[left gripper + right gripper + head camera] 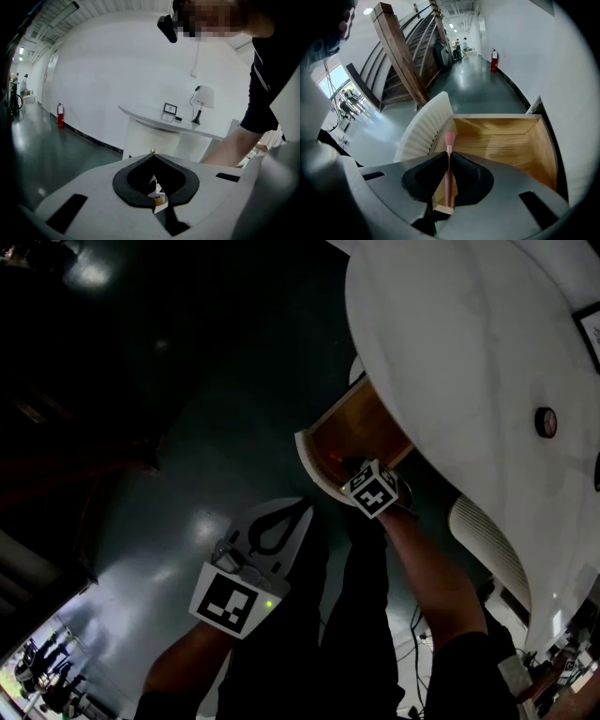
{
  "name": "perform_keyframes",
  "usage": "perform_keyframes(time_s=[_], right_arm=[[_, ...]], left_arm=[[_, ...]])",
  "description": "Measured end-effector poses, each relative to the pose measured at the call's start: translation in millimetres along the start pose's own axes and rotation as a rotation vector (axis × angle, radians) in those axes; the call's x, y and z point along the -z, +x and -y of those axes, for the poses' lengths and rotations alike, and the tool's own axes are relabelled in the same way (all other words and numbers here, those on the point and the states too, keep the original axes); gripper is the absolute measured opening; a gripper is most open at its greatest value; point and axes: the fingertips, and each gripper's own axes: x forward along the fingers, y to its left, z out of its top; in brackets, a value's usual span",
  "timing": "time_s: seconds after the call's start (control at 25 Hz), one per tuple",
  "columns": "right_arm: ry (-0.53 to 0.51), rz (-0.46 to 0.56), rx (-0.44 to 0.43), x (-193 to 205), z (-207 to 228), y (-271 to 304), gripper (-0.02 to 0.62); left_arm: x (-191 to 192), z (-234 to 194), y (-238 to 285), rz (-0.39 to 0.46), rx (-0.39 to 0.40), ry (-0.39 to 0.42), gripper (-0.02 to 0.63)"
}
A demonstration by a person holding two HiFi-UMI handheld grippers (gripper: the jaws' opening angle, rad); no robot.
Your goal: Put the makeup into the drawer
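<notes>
A slim pink makeup brush stands between the jaws of my right gripper, which is shut on it. Its bristle end points down into the open wooden drawer. In the head view the right gripper hangs over that drawer, which juts out from under the white desk top. My left gripper hovers above the dark floor, left of the drawer. Its jaws are shut with the tips touching and nothing between them.
The desk's ribbed white side panel borders the drawer. A wooden staircase and a fire extinguisher stand further off. In the left gripper view a second white desk carries a picture frame and a lamp.
</notes>
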Motion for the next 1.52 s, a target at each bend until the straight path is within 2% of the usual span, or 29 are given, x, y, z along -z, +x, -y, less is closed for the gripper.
perform_keyframes(time_s=[0.28,0.52,0.8,0.92,1.24,1.4,1.52], right_arm=[[0.003,-0.091,-0.036,11.6,2.6,37.0,0.048],[0.149,-0.196,-0.096,23.6,1.3,44.8,0.048],[0.127,-0.227,-0.1,32.6,7.8,63.0,0.048],[0.144,-0.2,-0.066,29.1,18.8,67.7,0.048],[0.174,-0.109,-0.072,24.0,20.8,58.6,0.049],[0.152,0.031,-0.017,-1.2,21.5,21.2,0.049],[0.135,0.134,0.016,-17.5,6.8,-25.6,0.049]], left_arm=[[11.3,-3.8,-0.5,-0.009,-0.004,-0.019,0.011],[7.2,-11.1,-14.9,-0.021,-0.014,-0.042,0.011],[14.4,-13.2,-19.9,-0.041,-0.025,-0.069,0.011],[18.1,-15.1,-22.9,-0.058,-0.034,-0.069,0.011],[21.6,-12.1,-15.3,-0.065,-0.028,-0.071,0.011],[11.3,-14.8,-14.9,-0.039,-0.044,-0.111,0.011],[-8.1,-7.5,-22.9,-0.012,-0.049,-0.14,0.011]])
